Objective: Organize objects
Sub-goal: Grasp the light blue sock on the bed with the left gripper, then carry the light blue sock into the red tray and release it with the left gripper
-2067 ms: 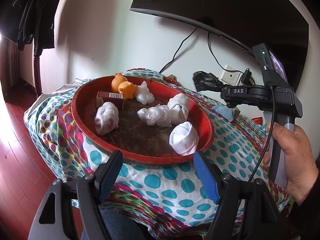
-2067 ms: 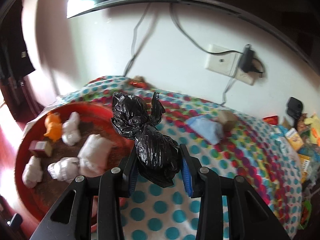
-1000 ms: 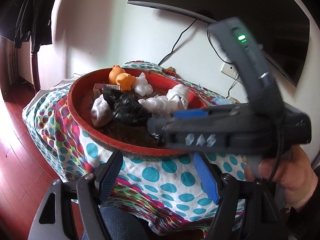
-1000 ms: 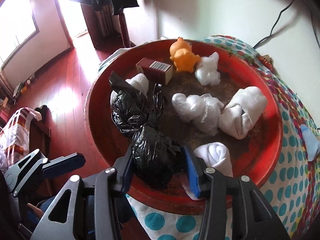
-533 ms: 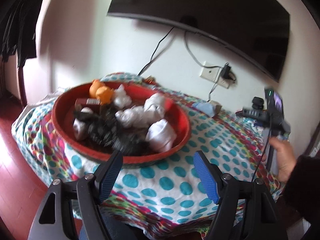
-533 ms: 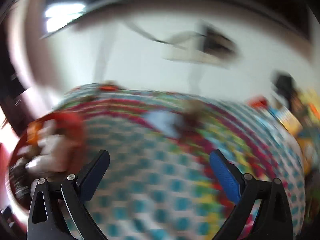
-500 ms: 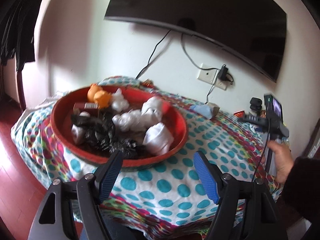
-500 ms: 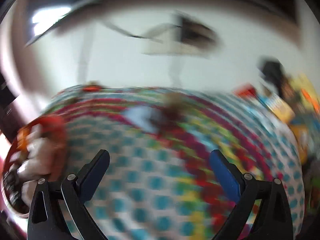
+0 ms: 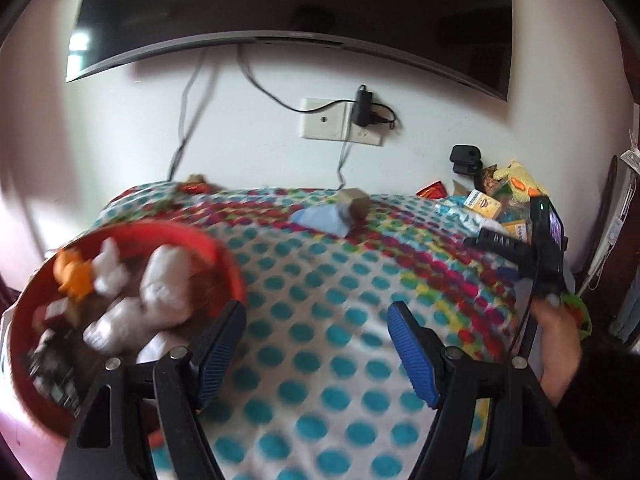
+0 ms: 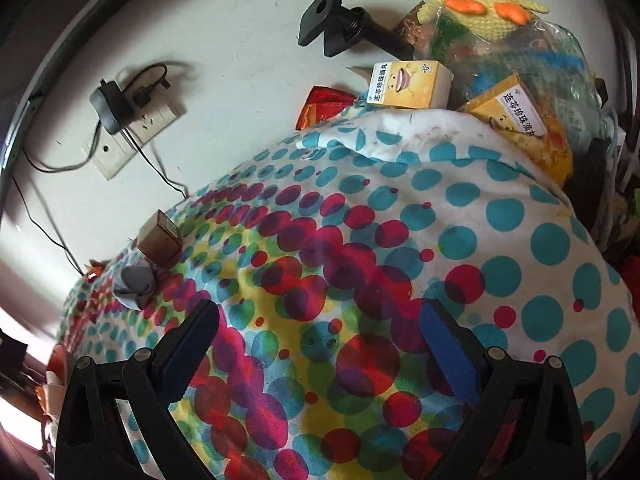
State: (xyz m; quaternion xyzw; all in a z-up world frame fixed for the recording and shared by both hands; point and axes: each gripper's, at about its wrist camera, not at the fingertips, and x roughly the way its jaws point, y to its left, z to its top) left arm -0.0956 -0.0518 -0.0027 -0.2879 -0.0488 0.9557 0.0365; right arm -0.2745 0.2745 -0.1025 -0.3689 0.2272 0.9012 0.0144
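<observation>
Worktop [image 9: 320, 320] draped in a dotted cloth fills both views, largest thing in sight. A red tray [image 9: 224, 256] sits at its left edge, holding white bundles [image 9: 164, 280], an orange toy [image 9: 74, 274] and a black bag [image 9: 52, 372], all blurred. Along the far edge, against the wall, lie a blue cloth [image 10: 134, 280] and a small brown box [image 10: 159, 242] just beside it. At the far right corner, yellow boxes [image 10: 404, 84] and a knitted toy [image 10: 492, 8] are heaped together.

Left hand-held gripper [image 9: 316, 340] hangs above the cloth near the tray's right rim, jaws spread wide, nothing between them. Right hand-held gripper [image 10: 320, 336] is over the right part of the worktop, jaws likewise wide and empty; the left view shows a hand [image 9: 558, 340] carrying it.

Judging by what lies loose, the blue cloth and brown box are the likely next pickups. Risks: the two touch or nearly so, so closing on one could drag or tip the other; soft cloth may bunch under the jaws; a careless reach at the corner could topple the heap.
</observation>
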